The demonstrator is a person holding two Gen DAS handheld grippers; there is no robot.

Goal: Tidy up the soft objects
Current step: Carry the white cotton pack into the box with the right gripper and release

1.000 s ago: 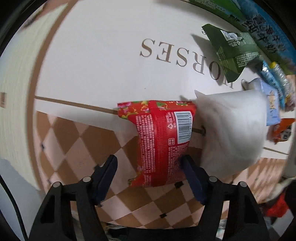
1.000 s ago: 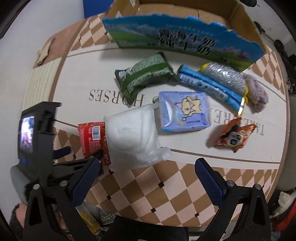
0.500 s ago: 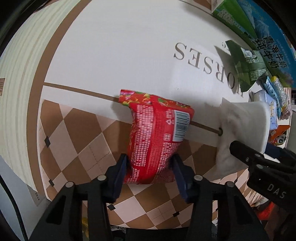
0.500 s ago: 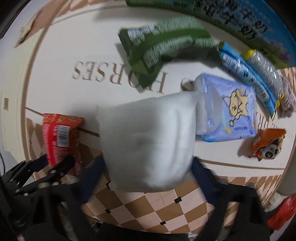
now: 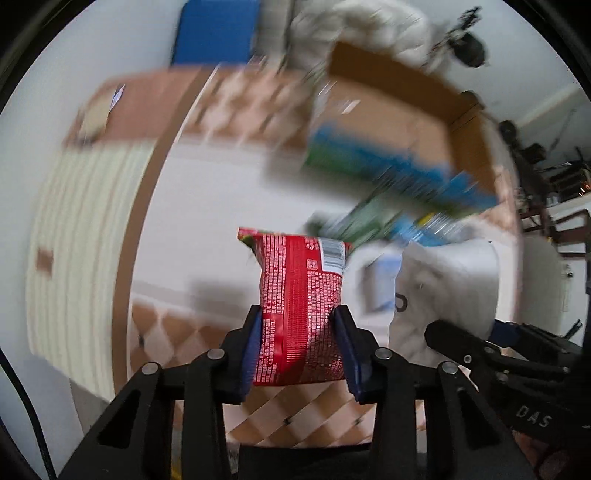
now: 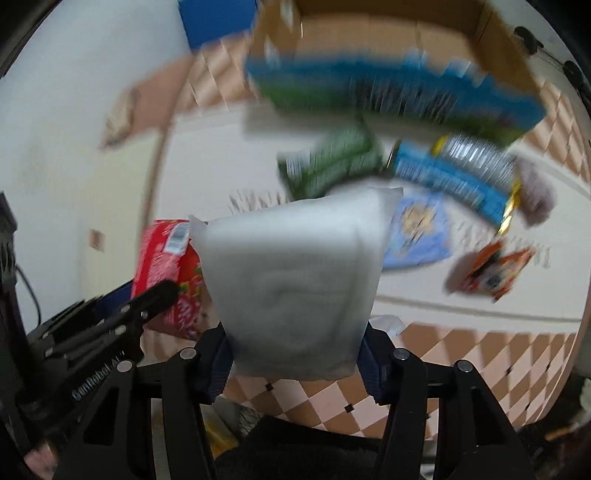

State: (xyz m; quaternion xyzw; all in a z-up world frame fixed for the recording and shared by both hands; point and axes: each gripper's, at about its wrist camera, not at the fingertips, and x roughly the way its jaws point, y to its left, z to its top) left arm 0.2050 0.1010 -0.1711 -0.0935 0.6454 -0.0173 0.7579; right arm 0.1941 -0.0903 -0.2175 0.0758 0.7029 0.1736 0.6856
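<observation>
- The left gripper (image 5: 298, 350) is closed on the lower part of a red packet (image 5: 300, 306), one blue pad pressed to each side; the packet stands upright, lifted off the table (image 5: 207, 221).
- The right gripper (image 6: 295, 360) clamps a white pillow pack (image 6: 295, 280) at its lower end, jaws set wide around it, and holds it up above the table.
- The two gripped things are side by side, red packet left of the white pack.
- On the table beyond lie a green pack (image 6: 332, 162), a light blue pack (image 6: 417, 229), a blue pack (image 6: 447, 181) and an orange packet (image 6: 491, 266), all blurred.
- A cardboard box (image 6: 388, 33) stands at the far edge.
</observation>
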